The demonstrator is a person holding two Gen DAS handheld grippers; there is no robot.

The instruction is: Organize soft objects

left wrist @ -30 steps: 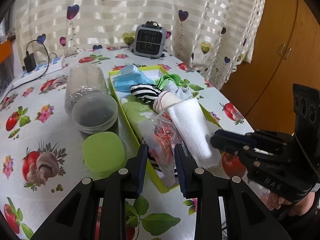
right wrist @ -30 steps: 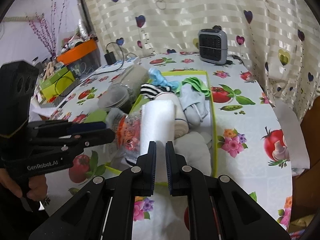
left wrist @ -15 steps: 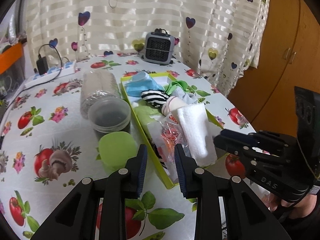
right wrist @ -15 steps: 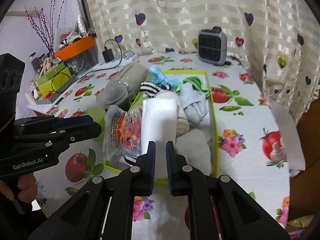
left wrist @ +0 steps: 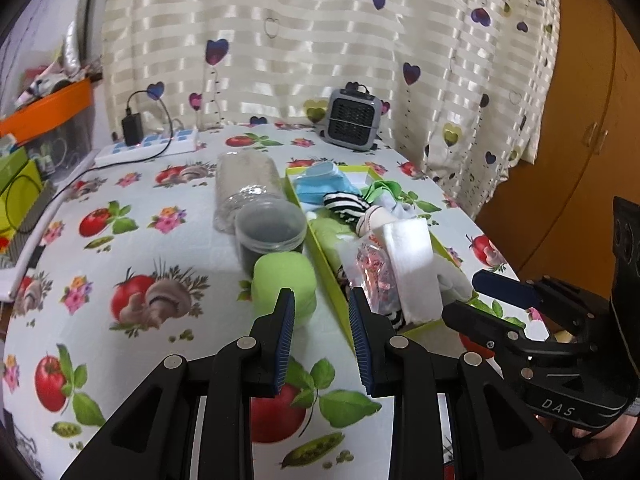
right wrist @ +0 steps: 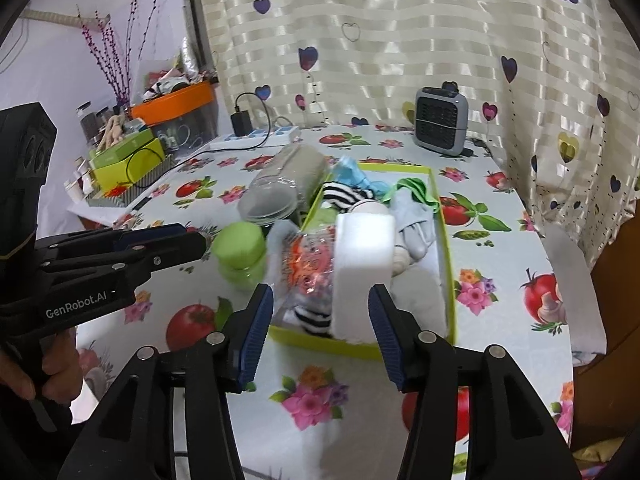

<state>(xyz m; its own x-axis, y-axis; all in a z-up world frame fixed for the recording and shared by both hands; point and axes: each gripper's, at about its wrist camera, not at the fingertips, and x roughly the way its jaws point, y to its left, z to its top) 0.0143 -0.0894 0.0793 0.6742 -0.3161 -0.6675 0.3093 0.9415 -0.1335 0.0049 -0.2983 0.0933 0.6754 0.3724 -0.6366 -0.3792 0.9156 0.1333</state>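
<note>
Here one shallow yellow-green tray sits just ahead of both tools, heaped with soft things: one white foam block, squared and matte, standing highest; one crinkly clear packet with red-orange print at its left; one black-and-white striped sock; one pale blue cloth; one green cloth and one grey cloth further back. The right gripper stands apart from the tray's near end; its jaws have just been opening, wide now, pressing on nothing, with the foam block seen through the gap. The left gripper has its ribbed blue pads parted a little and empty, the tray's near corner ahead to its right. Beyond its left pad lies one round lime-green lid, smooth, then one clear plastic jar on its side. One grey heater stands far off by the heart-printed curtain.
</note>
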